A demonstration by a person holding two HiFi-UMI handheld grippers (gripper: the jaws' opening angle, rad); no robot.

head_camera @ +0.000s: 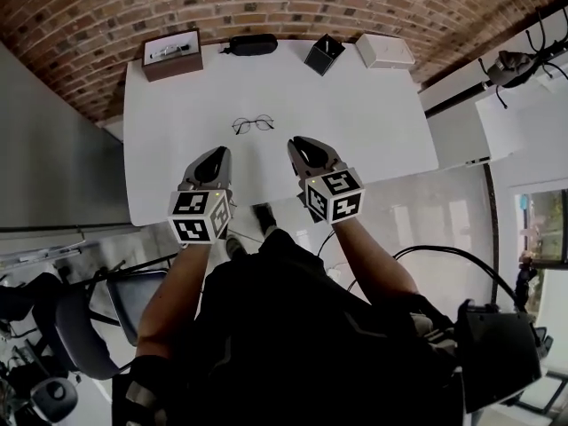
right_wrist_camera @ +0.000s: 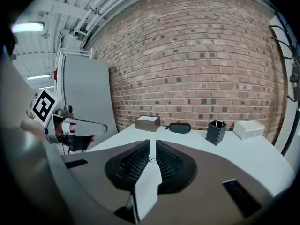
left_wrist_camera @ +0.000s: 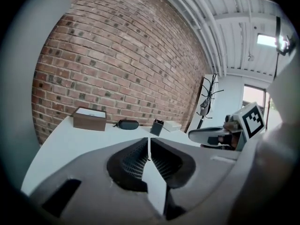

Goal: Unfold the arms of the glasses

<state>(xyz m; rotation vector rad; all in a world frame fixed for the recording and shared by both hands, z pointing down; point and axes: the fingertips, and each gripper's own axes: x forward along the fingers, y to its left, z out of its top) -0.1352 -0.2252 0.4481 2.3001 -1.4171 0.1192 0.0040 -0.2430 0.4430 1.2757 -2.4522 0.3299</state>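
Broad bare stretch of white table (head_camera: 373, 131) ahead of the left gripper (head_camera: 216, 154) and right gripper (head_camera: 305, 145), both closed and held apart over the near edge, with a clear lane between them. Only the glasses (head_camera: 253, 124) in that lane, lying mid-table just beyond the two tips, with open surface all round them. Along the far edge, against the brick wall (head_camera: 293, 3), a row to steer round: brown box (head_camera: 172, 55) at the left corner, then black case (head_camera: 252, 44), black pen holder (head_camera: 324, 54) and white box (head_camera: 384, 51), with gaps between. Hemmed in on the left by a grey panel (head_camera: 53, 149) close beside the table.
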